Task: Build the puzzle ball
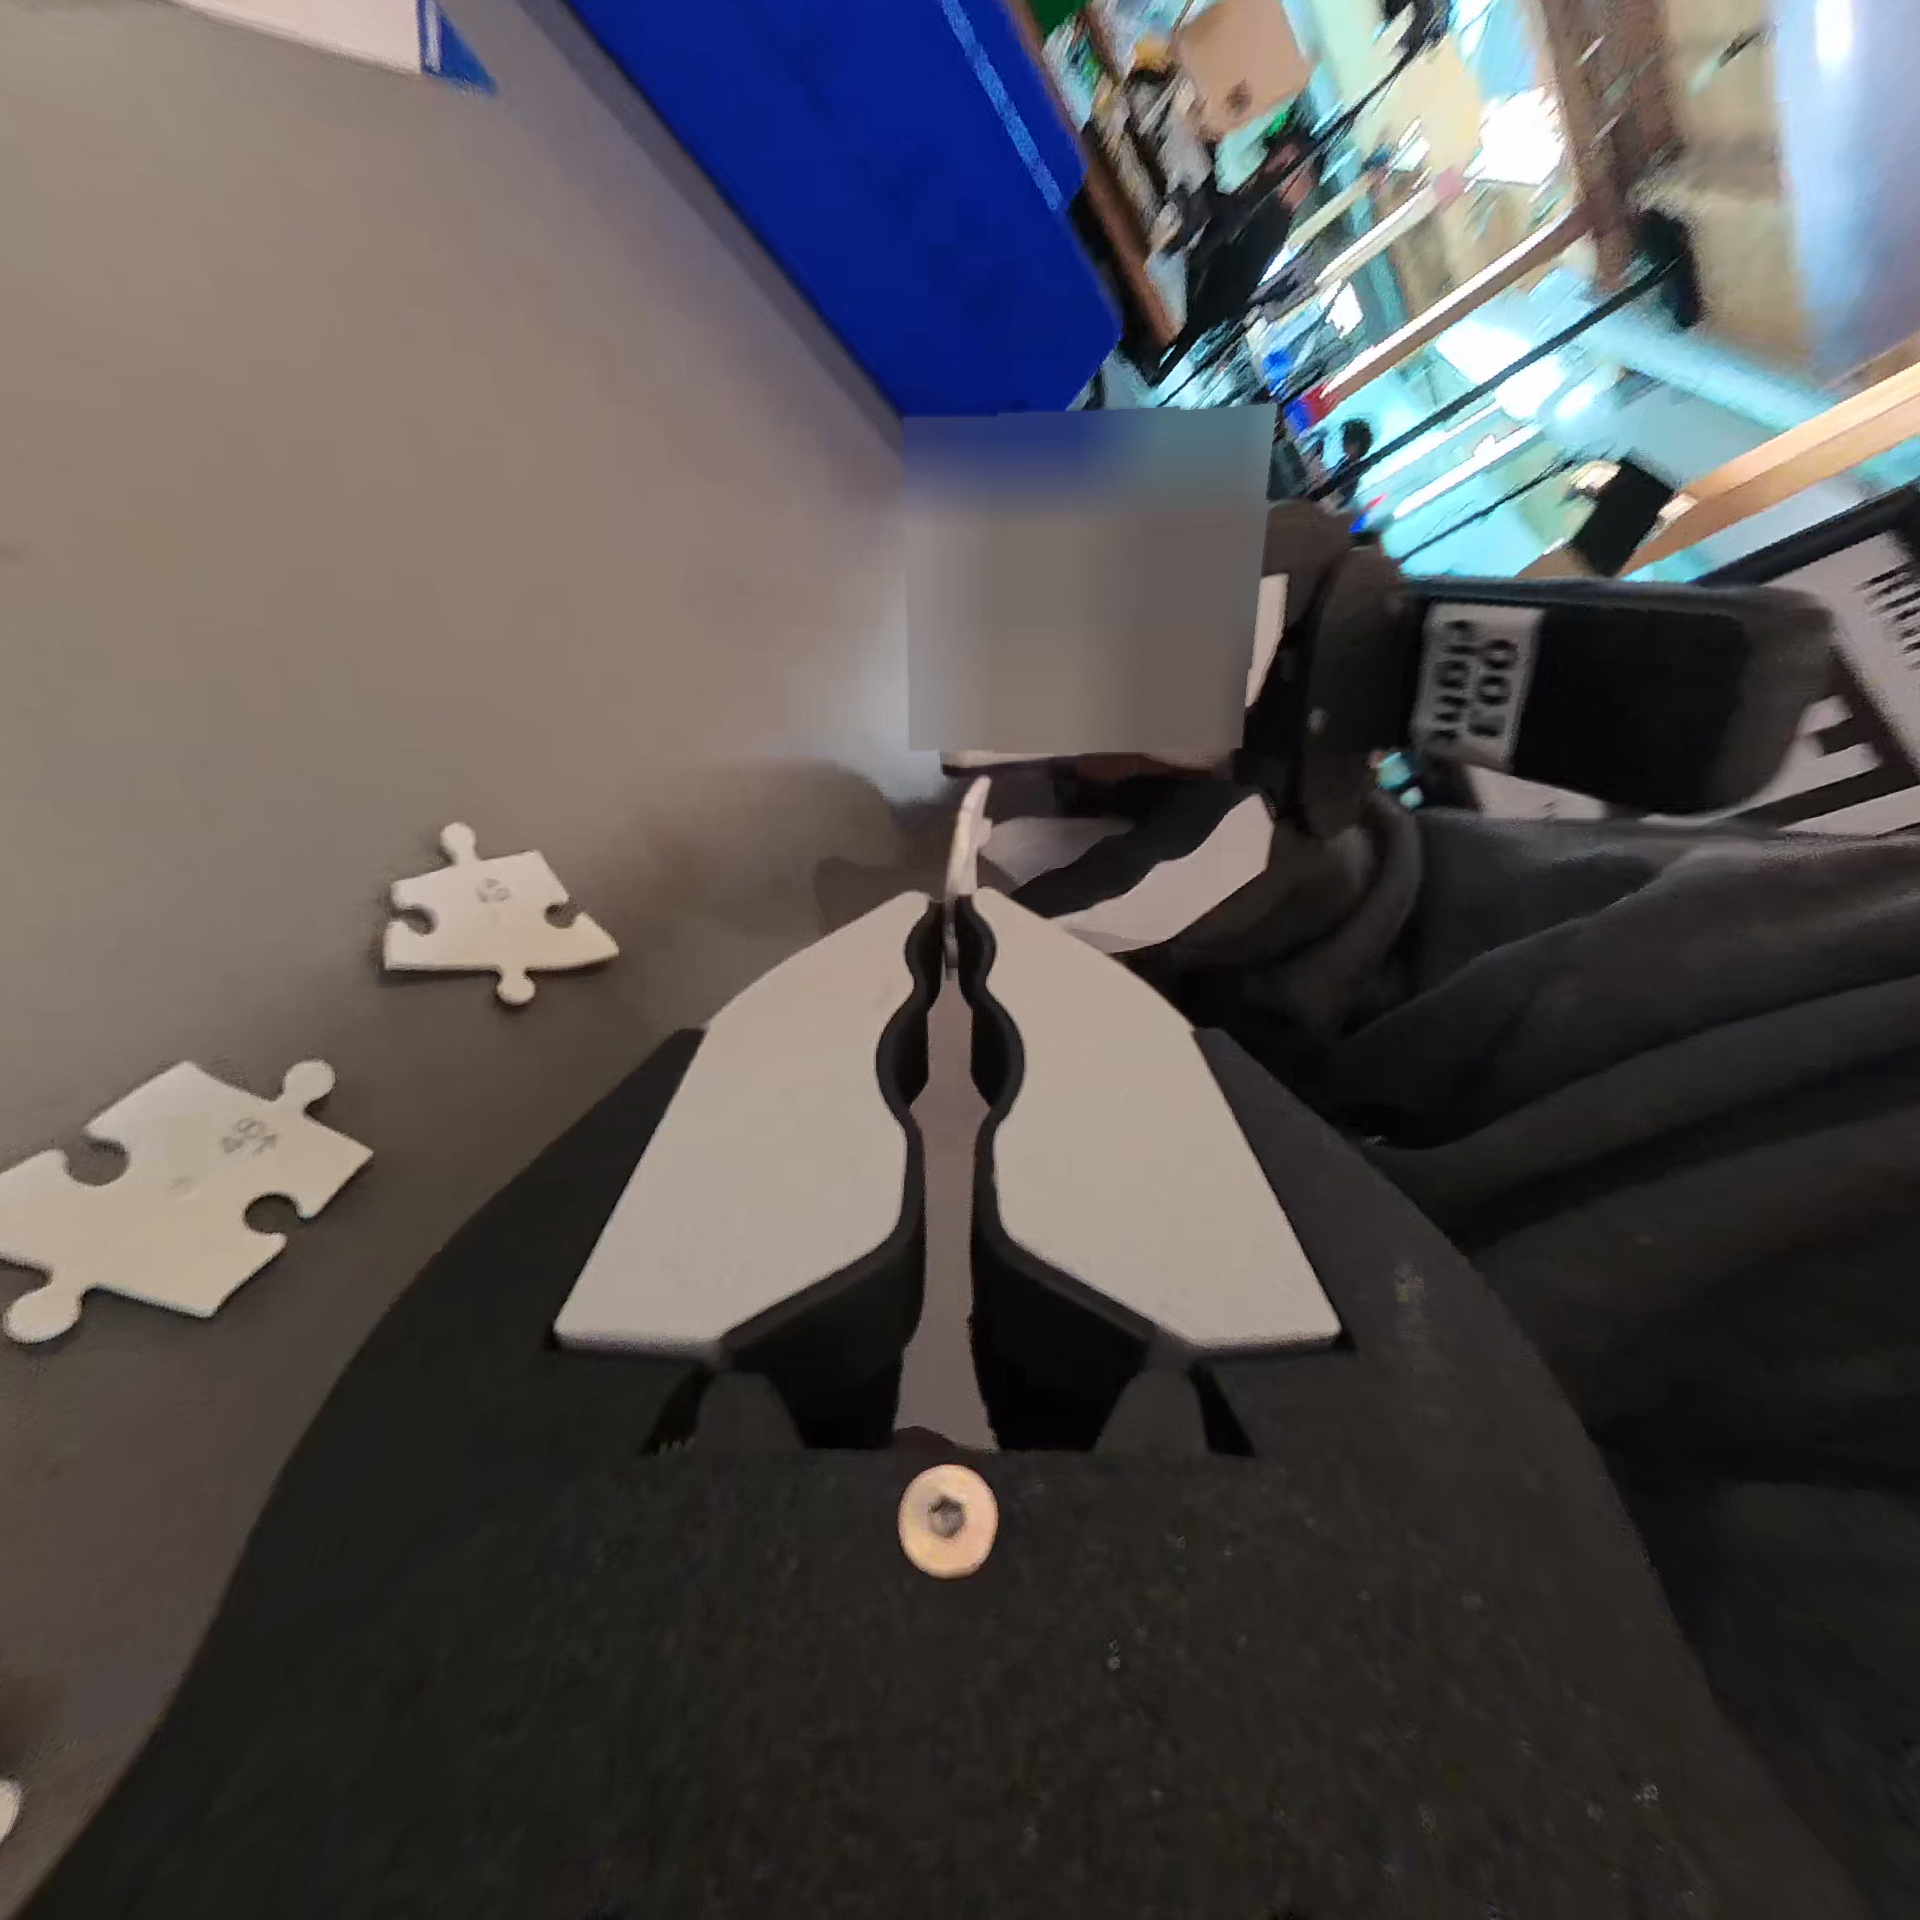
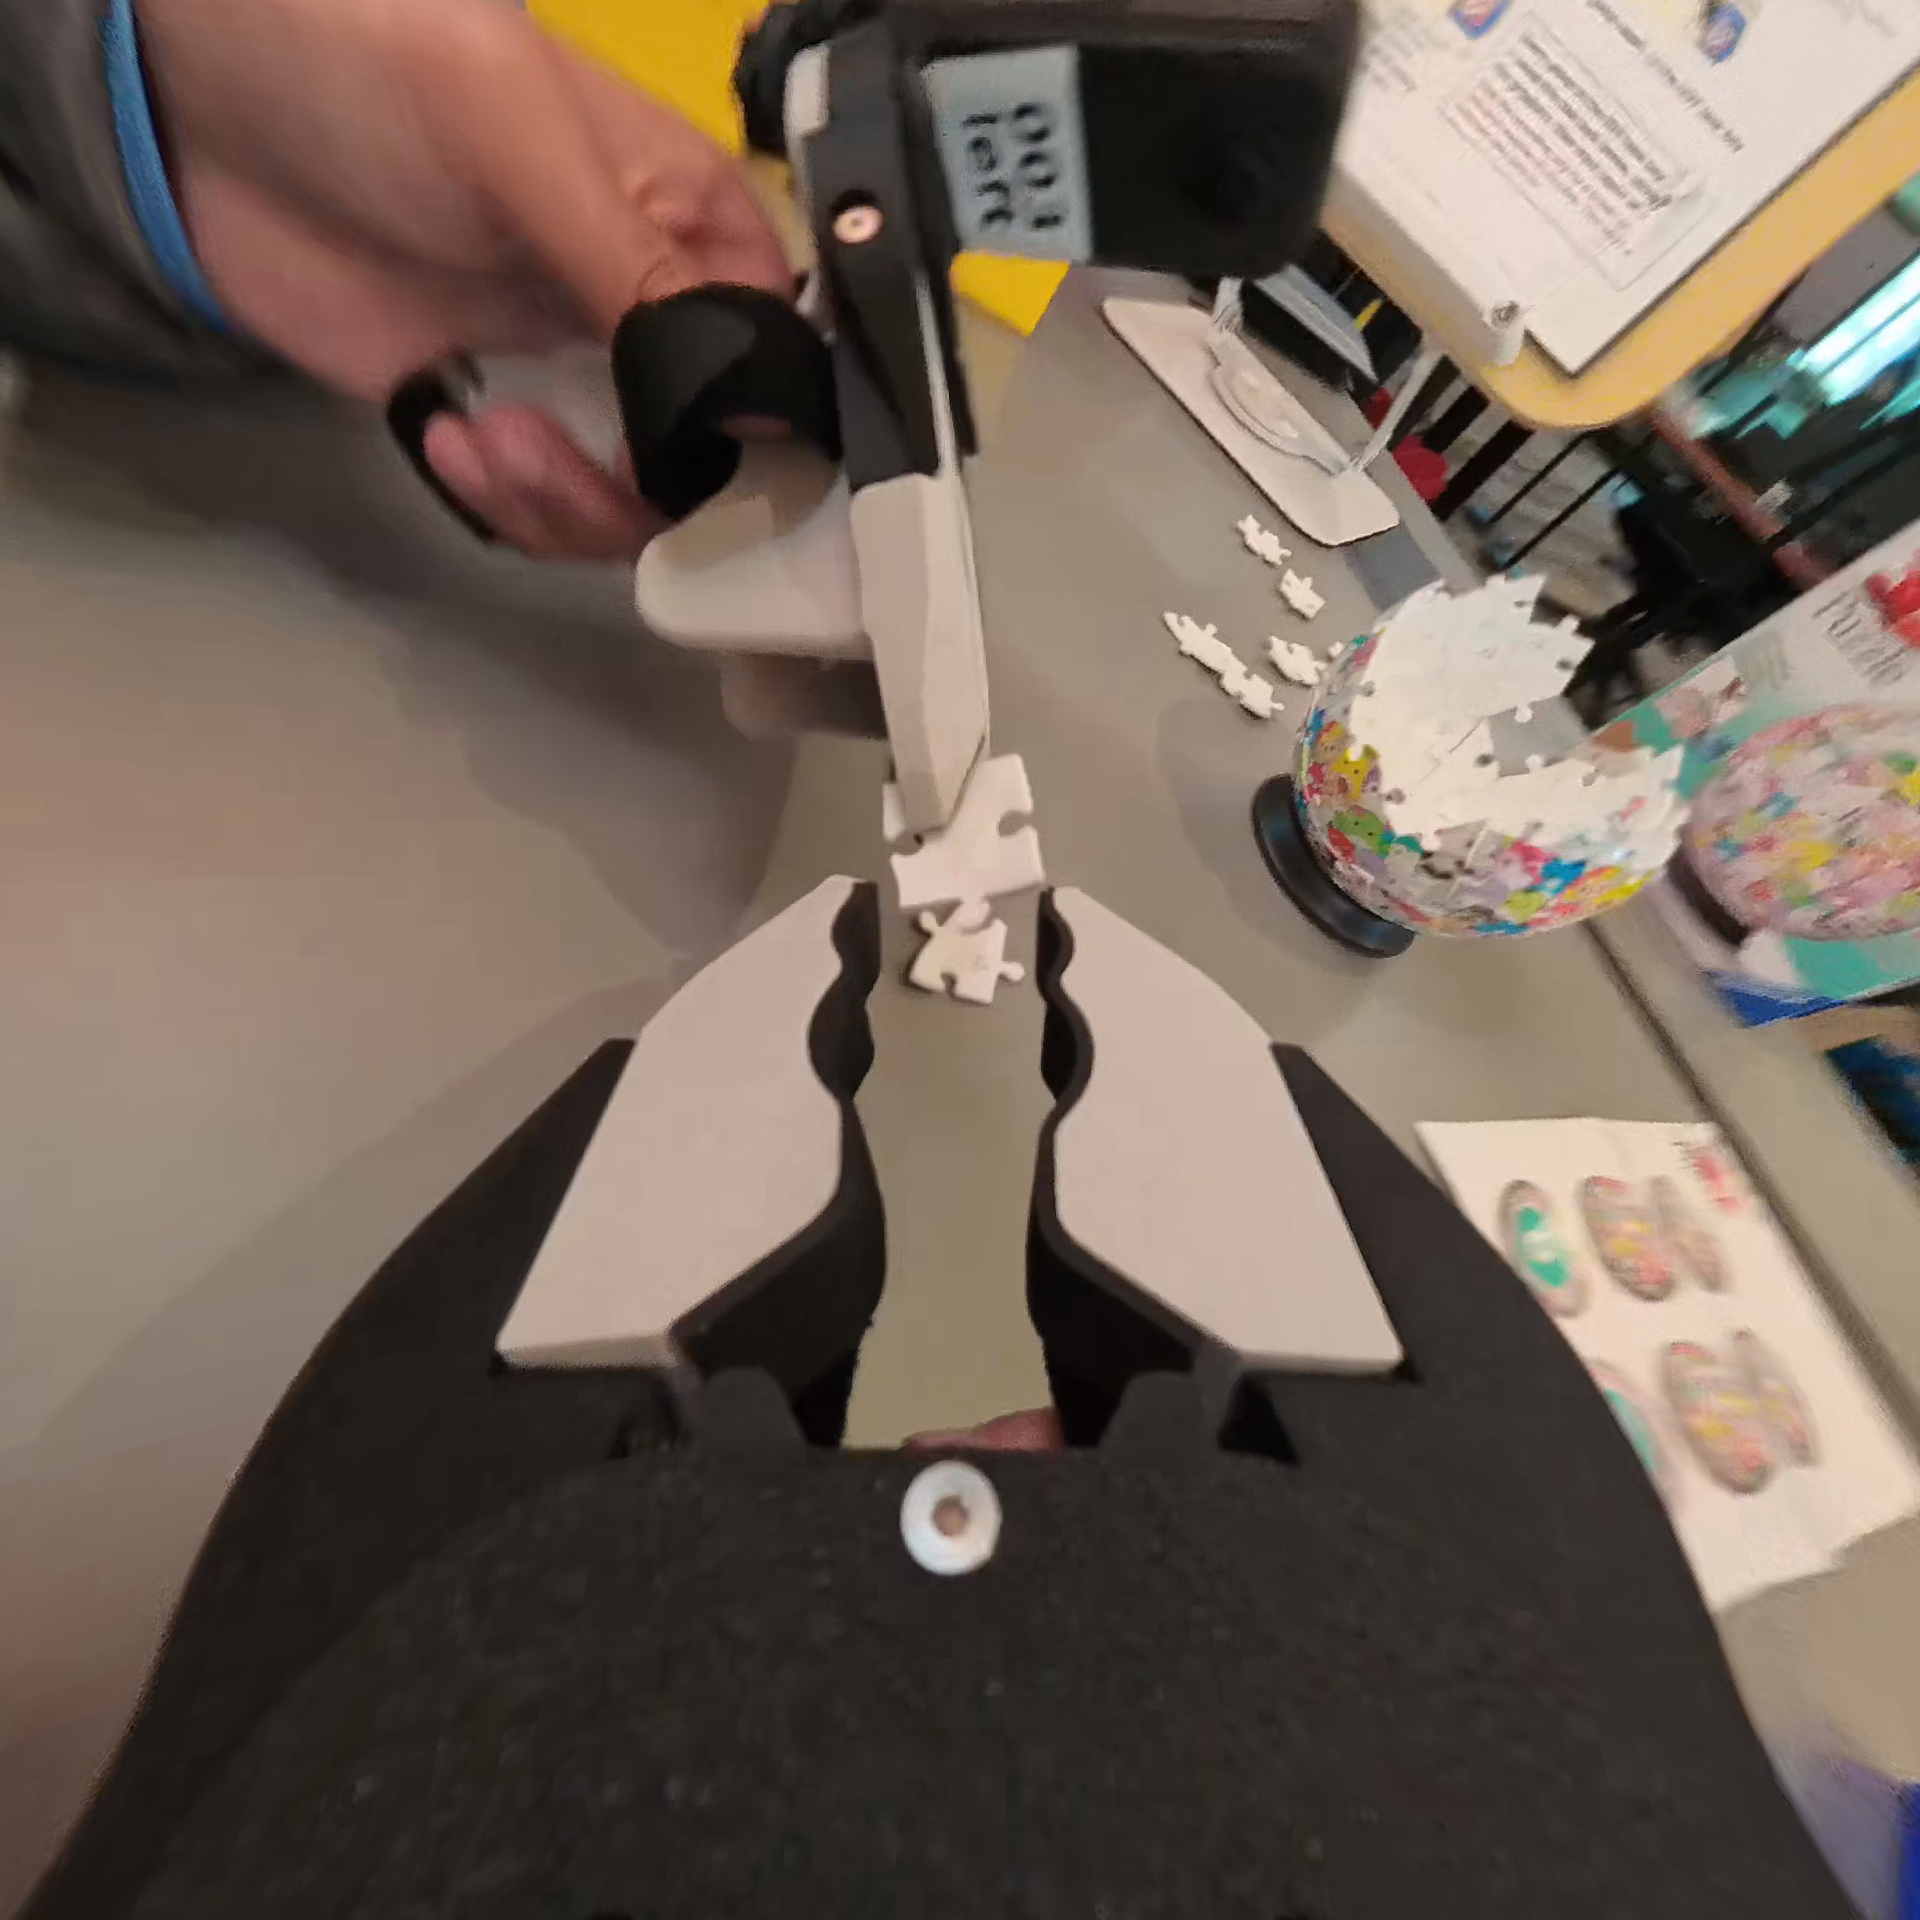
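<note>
Right up close, the right gripper (image 2: 956,914) has its two fingers spread wide with nothing between them. Just past its tips hangs a white puzzle piece (image 2: 971,831). The left gripper (image 2: 935,800) comes down from above and pinches that piece by one edge, with its fingers squeezed tight. A second loose piece (image 2: 966,958) lies flat on the grey table (image 2: 312,831) right under it.

Over to the right stands the puzzle ball (image 2: 1455,769) on a dark round stand (image 2: 1314,883). It is like an open bowl now: the bottom half is built and colourful, the top is missing, and the white inside is bare. More loose pieces (image 2: 1236,665) lie on the table behind it, and two more (image 1: 499,914) lie to the left of the left gripper. A picture sheet (image 2: 1662,1340) lies near on the right.

What could go wrong: the held piece is thin and gripped only at its edge, so I think it could twist or slip and fall if the right gripper bumps it. A hard push could also pop built pieces off the ball.
</note>
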### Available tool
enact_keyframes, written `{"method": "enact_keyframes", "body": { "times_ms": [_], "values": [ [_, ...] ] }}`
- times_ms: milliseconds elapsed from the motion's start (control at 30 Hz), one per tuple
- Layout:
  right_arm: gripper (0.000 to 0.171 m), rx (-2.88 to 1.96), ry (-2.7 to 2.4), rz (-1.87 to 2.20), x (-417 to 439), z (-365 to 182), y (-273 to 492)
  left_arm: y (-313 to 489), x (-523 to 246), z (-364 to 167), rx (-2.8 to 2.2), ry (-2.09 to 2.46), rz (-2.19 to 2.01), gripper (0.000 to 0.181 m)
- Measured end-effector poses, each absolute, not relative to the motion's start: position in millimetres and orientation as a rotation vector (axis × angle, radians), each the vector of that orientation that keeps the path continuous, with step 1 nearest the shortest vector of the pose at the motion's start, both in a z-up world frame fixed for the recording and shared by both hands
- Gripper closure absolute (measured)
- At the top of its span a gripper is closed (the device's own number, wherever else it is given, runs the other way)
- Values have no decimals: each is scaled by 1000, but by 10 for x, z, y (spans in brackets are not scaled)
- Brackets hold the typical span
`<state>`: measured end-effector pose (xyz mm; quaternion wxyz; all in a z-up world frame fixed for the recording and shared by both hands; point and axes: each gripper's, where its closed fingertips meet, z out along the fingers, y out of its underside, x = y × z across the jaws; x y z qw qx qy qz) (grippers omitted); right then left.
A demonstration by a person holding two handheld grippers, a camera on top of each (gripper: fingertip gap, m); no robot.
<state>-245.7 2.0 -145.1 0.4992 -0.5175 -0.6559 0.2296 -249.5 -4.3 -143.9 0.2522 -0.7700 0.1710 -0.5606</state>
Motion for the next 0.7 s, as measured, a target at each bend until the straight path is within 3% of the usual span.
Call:
{"method": "enact_keyframes", "body": {
  "times_ms": [167,267,367,700],
  "values": [
    [148,-1545,-1310,1129,-2503,-1257,38,42,-2624,-1160,-1911,363,-1630,180],
    [161,-1589,-1150,1449,-2513,-1105,4,37,-2610,-1146,-1903,404,-1587,180],
    [171,-1587,-1123,1517,-2492,-1111,9,27,-2568,-1126,-1895,433,-1555,180],
    [168,-1582,-1116,1503,-2502,-1107,8,61,-2552,-1199,-1928,471,-1446,179]
  ]
}}
